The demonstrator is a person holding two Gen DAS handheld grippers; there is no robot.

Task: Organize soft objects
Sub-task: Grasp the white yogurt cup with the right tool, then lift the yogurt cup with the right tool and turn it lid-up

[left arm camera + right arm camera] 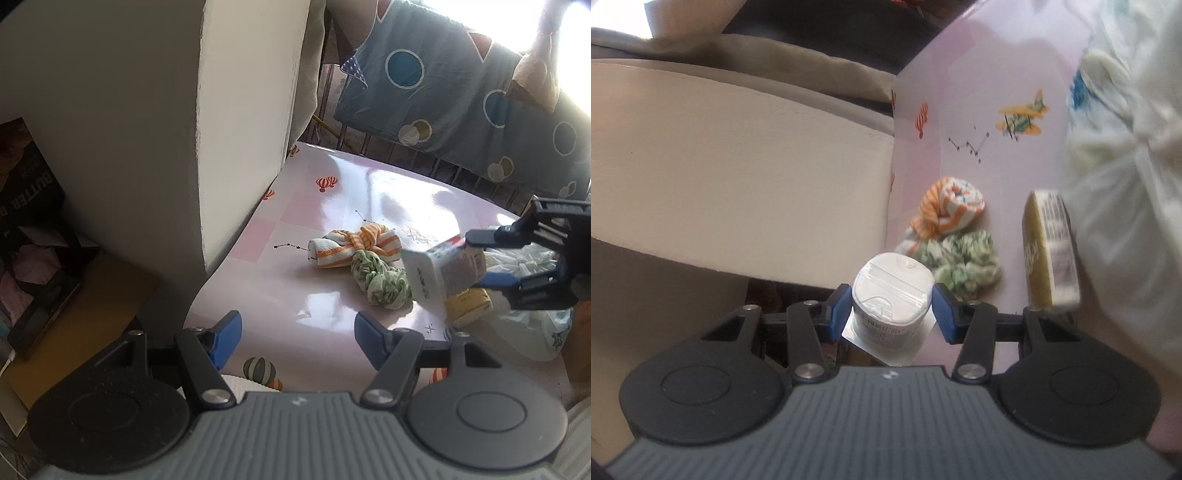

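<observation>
Packet (890, 291) sits clamped in my right gripper (891, 306); only the left view shows my left gripper (297, 341) gaping, empty, above the table (332, 199).

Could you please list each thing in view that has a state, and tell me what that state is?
left gripper: open, fingers empty.
right gripper: shut on the white pack.
white pack: held off the table, sealed flap closed.
orange striped cloth: knotted, lying on the table.
green patterned cloth: bunched, touching the orange one.
yellow box: closed, beside the white bag.
white bag: tied shut.

White tissue pack (892, 291) between right tool (892, 308) pads.
</observation>
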